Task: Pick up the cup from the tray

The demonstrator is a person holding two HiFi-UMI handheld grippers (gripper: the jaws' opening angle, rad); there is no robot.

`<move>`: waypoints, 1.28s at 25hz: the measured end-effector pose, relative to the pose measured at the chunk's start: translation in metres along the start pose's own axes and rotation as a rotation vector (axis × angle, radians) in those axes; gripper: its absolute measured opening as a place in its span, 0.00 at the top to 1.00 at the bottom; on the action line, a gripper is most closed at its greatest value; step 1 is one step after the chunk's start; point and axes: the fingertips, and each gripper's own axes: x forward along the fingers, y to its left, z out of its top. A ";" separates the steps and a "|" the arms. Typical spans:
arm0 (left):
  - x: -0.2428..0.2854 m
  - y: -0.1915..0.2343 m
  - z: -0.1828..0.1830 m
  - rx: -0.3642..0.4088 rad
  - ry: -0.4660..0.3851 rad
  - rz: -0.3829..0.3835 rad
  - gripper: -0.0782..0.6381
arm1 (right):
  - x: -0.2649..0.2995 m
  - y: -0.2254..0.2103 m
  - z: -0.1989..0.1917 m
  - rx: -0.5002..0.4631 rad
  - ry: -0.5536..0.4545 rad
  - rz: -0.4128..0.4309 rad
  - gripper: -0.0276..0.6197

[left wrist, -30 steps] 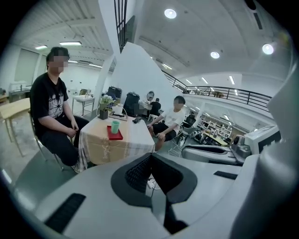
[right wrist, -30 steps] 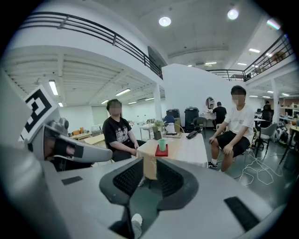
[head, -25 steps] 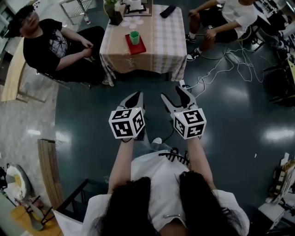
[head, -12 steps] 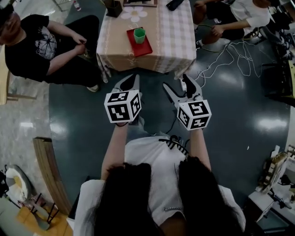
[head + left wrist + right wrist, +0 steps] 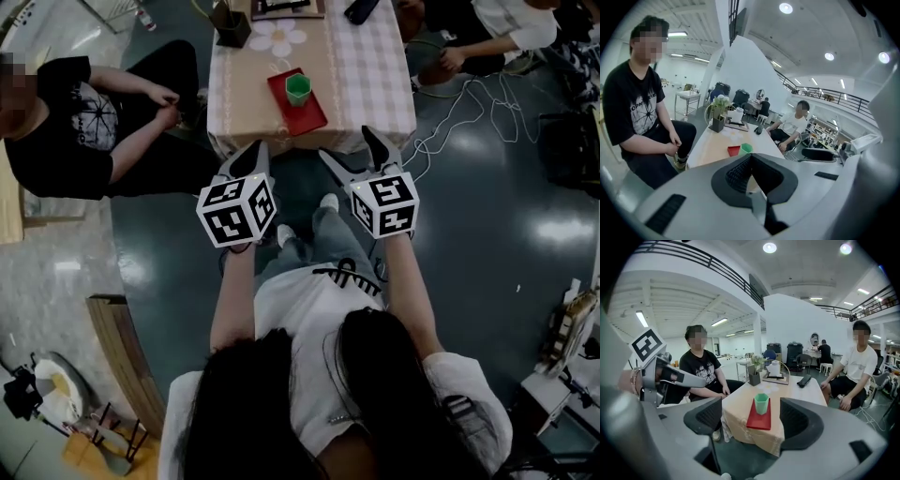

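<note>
A green cup [image 5: 298, 89] stands upright on a red tray [image 5: 302, 114] near the front edge of a checked-cloth table [image 5: 366, 75]. Both grippers hover over the floor just short of that table edge, apart from the cup. My left gripper [image 5: 251, 156] is shut with nothing in it; in its own view the cup [image 5: 746, 148] and tray [image 5: 733, 150] show just above the closed jaws. My right gripper [image 5: 354, 157] is open and its jaws are opening further. Nothing is between them; the cup [image 5: 761, 404] on the tray [image 5: 761, 419] shows far ahead through the gap.
A person in black [image 5: 66, 131] sits left of the table, another in white [image 5: 511, 23] at its right. On the table's far part are a plant pot [image 5: 230, 23], a flower-shaped mat [image 5: 278, 37] and a black remote [image 5: 361, 9]. Cables [image 5: 459, 103] lie on the floor at right.
The table, tray and cup have come nearer as both grippers advanced toward them. The right gripper's jaws have spread wider. The left jaws stayed closed.
</note>
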 end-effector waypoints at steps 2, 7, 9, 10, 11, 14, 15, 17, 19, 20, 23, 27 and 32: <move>0.007 0.000 0.002 -0.040 -0.004 -0.027 0.88 | 0.018 -0.003 0.007 -0.032 0.012 0.017 0.39; 0.037 0.017 0.003 -0.015 0.042 0.038 0.88 | 0.075 -0.022 0.018 -0.054 0.050 0.036 0.38; 0.050 0.020 0.010 -0.030 0.049 0.045 0.88 | 0.098 -0.026 0.017 -0.073 0.086 0.065 0.36; 0.056 0.022 0.014 -0.033 0.052 0.052 0.88 | 0.110 -0.027 0.016 -0.089 0.108 0.083 0.36; 0.063 0.025 0.018 -0.032 0.058 0.065 0.88 | 0.122 -0.027 0.015 -0.106 0.129 0.103 0.36; 0.083 0.035 0.030 -0.040 0.068 0.100 0.88 | 0.157 -0.028 0.007 -0.150 0.196 0.157 0.35; 0.090 0.038 0.033 -0.050 0.069 0.109 0.88 | 0.167 -0.028 0.003 -0.165 0.219 0.172 0.35; 0.101 0.043 0.037 -0.067 0.077 0.131 0.88 | 0.187 -0.030 -0.004 -0.194 0.261 0.201 0.35; 0.110 0.048 0.038 -0.075 0.092 0.152 0.88 | 0.202 -0.031 -0.013 -0.222 0.301 0.228 0.35; 0.113 0.049 0.038 -0.077 0.101 0.160 0.88 | 0.209 -0.032 -0.016 -0.235 0.320 0.240 0.35; 0.125 0.053 0.037 -0.087 0.124 0.184 0.88 | 0.226 -0.033 -0.025 -0.268 0.363 0.274 0.35; 0.136 0.060 0.034 -0.111 0.150 0.218 0.88 | 0.240 -0.030 -0.040 -0.306 0.422 0.331 0.35; 0.146 0.061 0.037 -0.122 0.159 0.230 0.88 | 0.247 -0.029 -0.054 -0.327 0.477 0.362 0.35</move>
